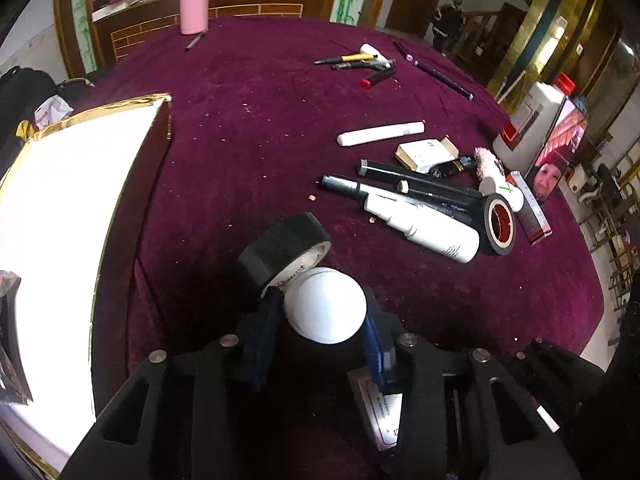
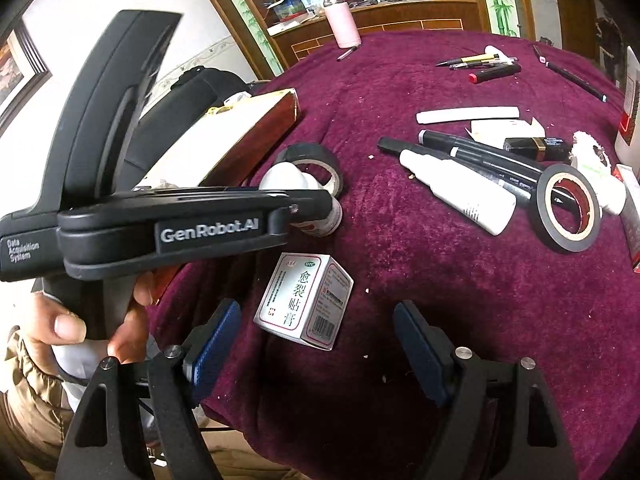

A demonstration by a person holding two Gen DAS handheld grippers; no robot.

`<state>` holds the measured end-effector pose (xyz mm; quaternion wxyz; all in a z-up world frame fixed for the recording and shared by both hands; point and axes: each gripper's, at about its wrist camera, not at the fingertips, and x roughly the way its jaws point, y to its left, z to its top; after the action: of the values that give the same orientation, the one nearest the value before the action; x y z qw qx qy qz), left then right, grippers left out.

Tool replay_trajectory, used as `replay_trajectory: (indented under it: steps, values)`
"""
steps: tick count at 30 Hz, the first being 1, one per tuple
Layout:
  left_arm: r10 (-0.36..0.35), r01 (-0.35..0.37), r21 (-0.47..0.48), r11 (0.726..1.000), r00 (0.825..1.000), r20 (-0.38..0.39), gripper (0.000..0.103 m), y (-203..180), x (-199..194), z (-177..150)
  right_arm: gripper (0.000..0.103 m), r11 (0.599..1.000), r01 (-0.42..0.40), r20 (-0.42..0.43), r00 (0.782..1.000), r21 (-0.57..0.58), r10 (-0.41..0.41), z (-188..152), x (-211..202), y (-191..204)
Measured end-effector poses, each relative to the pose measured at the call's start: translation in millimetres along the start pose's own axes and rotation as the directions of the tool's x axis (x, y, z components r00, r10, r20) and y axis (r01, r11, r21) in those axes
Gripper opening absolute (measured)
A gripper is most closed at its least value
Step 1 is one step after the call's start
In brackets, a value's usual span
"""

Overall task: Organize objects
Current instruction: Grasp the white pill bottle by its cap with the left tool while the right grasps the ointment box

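My left gripper (image 1: 324,312) is shut on a small white bottle (image 1: 326,304) with a round white cap, held just above the purple tablecloth; it also shows in the right wrist view (image 2: 298,188). A black tape roll (image 1: 280,254) lies right behind it. A large open box (image 1: 60,240) with a white inside and gold rim sits to the left. My right gripper (image 2: 316,344) is open, its fingers on either side of a white medicine box (image 2: 304,300) with red Chinese lettering, not touching it.
A pile of markers, a white tube (image 1: 424,226), a second tape roll (image 1: 498,224) and small boxes lies at the right. A pink flask (image 1: 194,0) stands at the far edge. Pens (image 1: 360,62) lie far back. A phone (image 1: 556,152) leans on a white jug.
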<state>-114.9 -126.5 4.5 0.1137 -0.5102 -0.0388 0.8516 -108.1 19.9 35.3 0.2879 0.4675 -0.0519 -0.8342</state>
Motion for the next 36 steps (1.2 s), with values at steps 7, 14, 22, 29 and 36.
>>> replay_trajectory:
  steps: [7, 14, 22, 29, 36]
  values:
    - [-0.012, 0.015, -0.051, 0.999, 0.999, 0.045, 0.036, 15.0, -28.4, -15.9, 0.081, 1.0, 0.006, -0.007, 1.0, -0.012, -0.007, 0.7, 3.0, 4.6]
    - [-0.029, 0.037, -0.112, 0.993, 0.997, 0.068, 0.036, 31.8, -51.2, -32.5, 0.072, 0.999, 0.021, -0.035, 0.999, -0.048, -0.023, 4.9, 19.6, 16.8]
    - [-0.043, 0.053, -0.131, 0.99, 0.996, 0.074, 0.036, 36.9, -57.4, -41.1, 0.044, 0.993, 0.108, -0.044, 0.993, -0.056, -0.11, 4.4, 23.2, 7.6]
    - [-0.048, 0.058, -0.129, 0.99, 0.996, 0.075, 0.036, 34.6, -57.9, -43.4, 0.037, 0.992, 0.117, -0.021, 0.993, -0.053, -0.118, 4.3, 15.5, 4.8]
    - [-0.038, 0.048, -0.123, 0.991, 0.996, 0.086, 0.036, 34.5, -63.3, -44.3, 0.036, 0.992, 0.111, 0.015, 0.994, -0.062, -0.111, 10.5, 7.3, 8.5]
